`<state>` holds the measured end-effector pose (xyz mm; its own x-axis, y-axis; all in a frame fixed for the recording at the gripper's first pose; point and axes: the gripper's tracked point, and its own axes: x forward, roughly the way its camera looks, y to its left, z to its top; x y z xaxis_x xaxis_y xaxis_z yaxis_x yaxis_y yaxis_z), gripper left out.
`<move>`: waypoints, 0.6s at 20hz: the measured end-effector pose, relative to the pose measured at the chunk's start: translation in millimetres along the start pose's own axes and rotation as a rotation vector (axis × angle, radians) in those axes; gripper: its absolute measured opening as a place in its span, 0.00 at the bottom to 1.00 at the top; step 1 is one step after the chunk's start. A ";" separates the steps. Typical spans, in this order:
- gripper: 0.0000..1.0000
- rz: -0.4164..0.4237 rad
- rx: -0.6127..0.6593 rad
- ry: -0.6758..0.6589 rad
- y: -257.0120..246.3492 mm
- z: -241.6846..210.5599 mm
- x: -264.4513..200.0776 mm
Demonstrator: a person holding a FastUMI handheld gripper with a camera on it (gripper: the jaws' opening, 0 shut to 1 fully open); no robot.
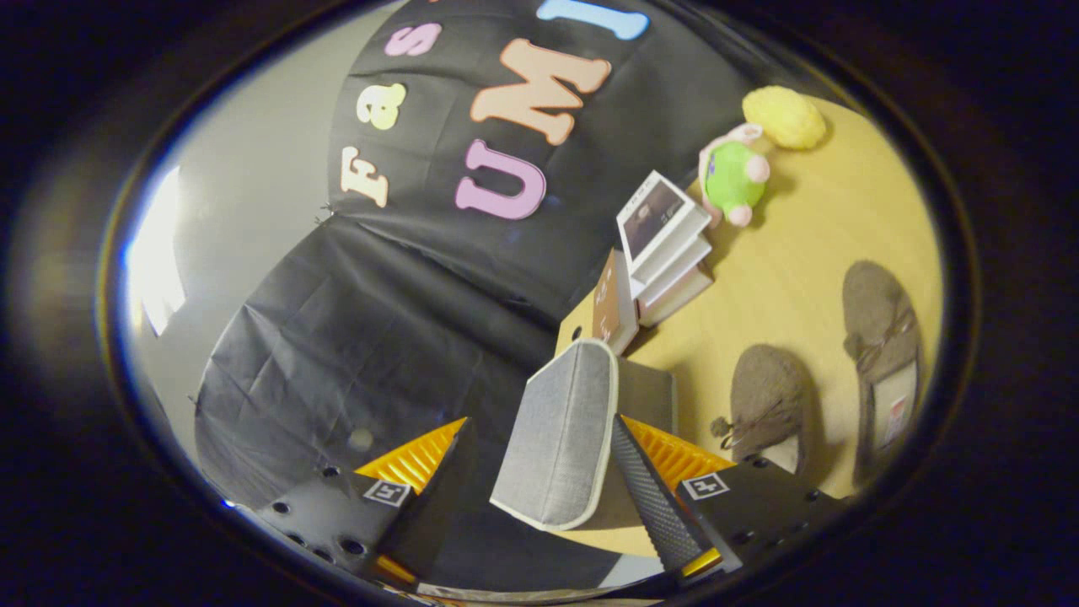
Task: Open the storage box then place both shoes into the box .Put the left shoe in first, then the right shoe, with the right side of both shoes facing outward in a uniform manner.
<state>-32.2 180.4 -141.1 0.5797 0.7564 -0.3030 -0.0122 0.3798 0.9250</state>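
- Your tongs (pixel 539 472) are spread wide, 2 black fingers with orange ribbed backs, and the grey lid (pixel 563 434) of the storage box sits in the gap between them.
- The right finger (pixel 653 497) lies along the lid's right edge; whether it actually presses there, you can't tell. The left finger (pixel 438 489) stands apart from the lid, so there's no 2-sided grip.
- That lid is a grey fabric panel with pale piping, tilted up on edge, and the storage box (pixel 649 392) shows as a grey wall just behind it.
- The whole scene is rolled over hard in your camera, with the tabletop (pixel 801 244) running up the right side.
- Beyond the right finger, 2 grey-brown fuzzy shoes lie on the tabletop: the nearer shoe (pixel 767 400) close beside the box, the farther shoe (pixel 881 337) a little apart from it, both with a small bow at the front.
- Past the box, a stack of books (pixel 666 244) rests near the tabletop's edge, with a brown box (pixel 609 303) against it.
- Further out, a green plush toy (pixel 733 177) sits just beside the books, and a yellow fuzzy ball (pixel 784 116) lies near it.
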 end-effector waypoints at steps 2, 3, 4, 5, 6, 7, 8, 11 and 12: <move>1.00 0.019 0.048 0.067 -3.7 -18.0 9.5; 1.00 0.026 0.065 0.092 -4.6 -25.5 13.2; 1.00 0.036 0.082 0.118 -4.9 -33.9 13.8; 1.00 0.039 0.102 0.144 -6.4 -41.9 16.9; 1.00 0.044 0.124 0.168 -7.8 -50.3 20.7; 1.00 0.045 0.144 0.188 -9.9 -57.3 24.1; 1.00 0.045 0.161 0.203 -12.4 -63.2 27.3; 1.00 0.048 0.186 0.254 -17.0 -82.7 35.3; 1.00 0.046 0.189 0.269 -18.5 -88.0 35.8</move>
<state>-82.9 247.3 -189.2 0.3458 0.8937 -0.2860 0.1326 0.2552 0.9577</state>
